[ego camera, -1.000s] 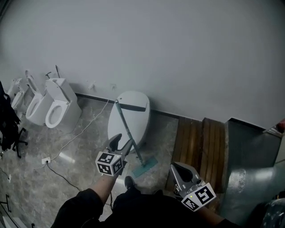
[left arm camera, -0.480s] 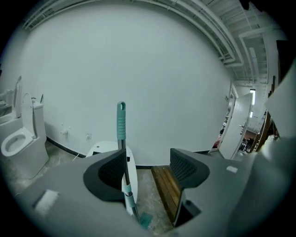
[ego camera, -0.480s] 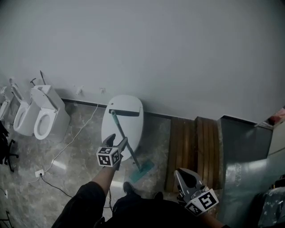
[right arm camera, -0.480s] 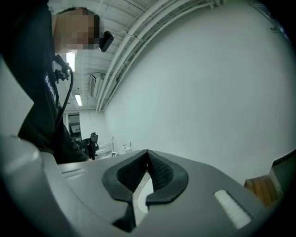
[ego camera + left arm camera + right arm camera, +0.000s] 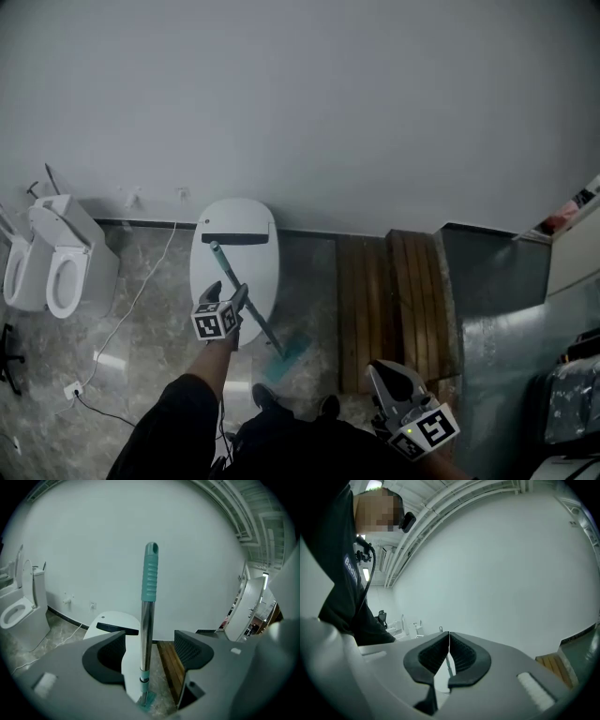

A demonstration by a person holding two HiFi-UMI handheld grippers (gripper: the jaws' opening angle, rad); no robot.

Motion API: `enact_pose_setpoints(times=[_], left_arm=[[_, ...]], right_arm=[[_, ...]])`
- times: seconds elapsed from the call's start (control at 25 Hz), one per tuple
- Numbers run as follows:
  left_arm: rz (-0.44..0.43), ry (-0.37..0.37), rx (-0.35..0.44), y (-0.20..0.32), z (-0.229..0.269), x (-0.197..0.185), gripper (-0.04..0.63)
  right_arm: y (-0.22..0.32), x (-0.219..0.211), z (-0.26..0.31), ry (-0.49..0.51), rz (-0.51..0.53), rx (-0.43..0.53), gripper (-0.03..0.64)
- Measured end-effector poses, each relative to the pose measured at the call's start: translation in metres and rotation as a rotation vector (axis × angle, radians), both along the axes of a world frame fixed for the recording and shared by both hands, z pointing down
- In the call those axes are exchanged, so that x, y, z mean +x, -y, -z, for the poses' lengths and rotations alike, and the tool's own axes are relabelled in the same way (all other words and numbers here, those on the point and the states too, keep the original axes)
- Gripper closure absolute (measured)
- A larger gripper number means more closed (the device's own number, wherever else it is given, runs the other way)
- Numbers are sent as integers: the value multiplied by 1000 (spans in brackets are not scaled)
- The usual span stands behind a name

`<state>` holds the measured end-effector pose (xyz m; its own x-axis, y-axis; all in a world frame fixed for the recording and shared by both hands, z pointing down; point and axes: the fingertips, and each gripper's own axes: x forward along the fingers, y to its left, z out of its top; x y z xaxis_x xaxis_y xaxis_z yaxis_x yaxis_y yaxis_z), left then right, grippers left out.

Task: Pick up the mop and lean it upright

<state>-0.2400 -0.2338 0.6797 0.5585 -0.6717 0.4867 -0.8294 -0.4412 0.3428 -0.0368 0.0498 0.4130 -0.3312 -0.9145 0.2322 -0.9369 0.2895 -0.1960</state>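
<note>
Head view: mop (image 5: 262,325) within left claw (image 5: 228,289)

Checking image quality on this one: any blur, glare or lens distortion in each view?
Head view: dim and bluish, no glare, and the mop is still readable. Left gripper view: strong fisheye with black corners, but the mop handle is sharp. Right gripper view: same fisheye, with the ceiling pipes bowed.

Below me runs a grey marbled stone floor (image 5: 314,281). A white oval panel with a black bar (image 5: 234,258) sits on it against the wall, and the teal flat mop head (image 5: 286,354) rests just beside it. At my left stand white ceramic toilets (image 5: 66,272) and a trailing white cable (image 5: 131,305). At my right lie brown wooden slat boards (image 5: 389,300).
</note>
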Motion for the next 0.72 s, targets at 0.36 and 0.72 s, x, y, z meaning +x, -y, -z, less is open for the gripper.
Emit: enact_pose_setpoints(times=[0.36, 0.72], left_arm=[[-29, 4, -44, 18, -36, 15, 281], [-15, 36, -17, 26, -41, 16, 415]], right_arm=[[-23, 8, -12, -26, -84, -54, 603], [-43, 17, -16, -31, -136, -87, 607]])
